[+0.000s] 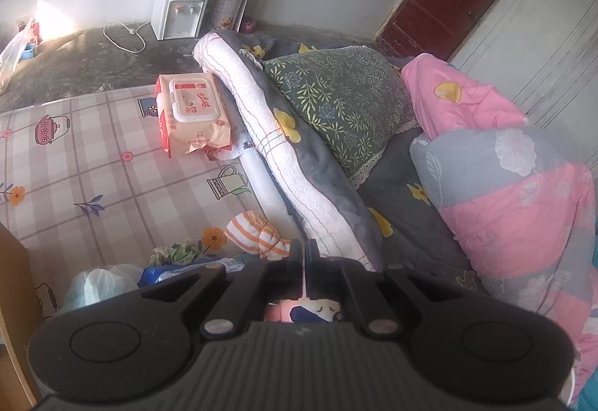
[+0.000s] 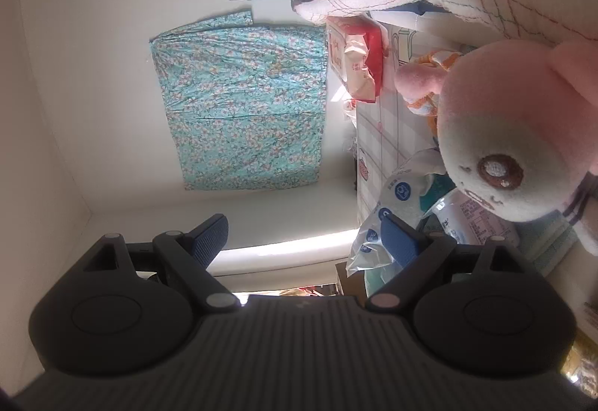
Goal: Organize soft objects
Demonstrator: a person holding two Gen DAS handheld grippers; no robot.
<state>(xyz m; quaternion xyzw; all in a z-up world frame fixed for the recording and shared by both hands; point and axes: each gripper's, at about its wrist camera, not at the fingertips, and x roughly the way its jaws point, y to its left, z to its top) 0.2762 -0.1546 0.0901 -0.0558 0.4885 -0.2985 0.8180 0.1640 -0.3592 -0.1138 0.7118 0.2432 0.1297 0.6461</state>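
My left gripper (image 1: 304, 246) is shut, its fingers pressed together above the edge of a white-lined grey blanket (image 1: 299, 164); nothing shows between the tips. A pink plush toy shows under its body (image 1: 299, 312). An orange-striped cloth (image 1: 258, 233) and a green cloth (image 1: 175, 252) lie on the plaid table cover (image 1: 93, 168). My right gripper (image 2: 304, 235) is open and empty, rolled sideways. The pink plush toy (image 2: 523, 134) with a white face fills the right of the right wrist view, beside the right finger. The striped cloth (image 2: 441, 61) lies behind it.
A wet-wipes pack (image 1: 192, 112) sits on the table by the blanket. A green leaf pillow (image 1: 336, 101) and a pink and grey quilt (image 1: 523, 209) lie on the bed. Plastic bags (image 2: 392, 209) and a blue packet (image 1: 160, 272) lie near the plush. A water dispenser (image 1: 181, 3) stands on the floor.
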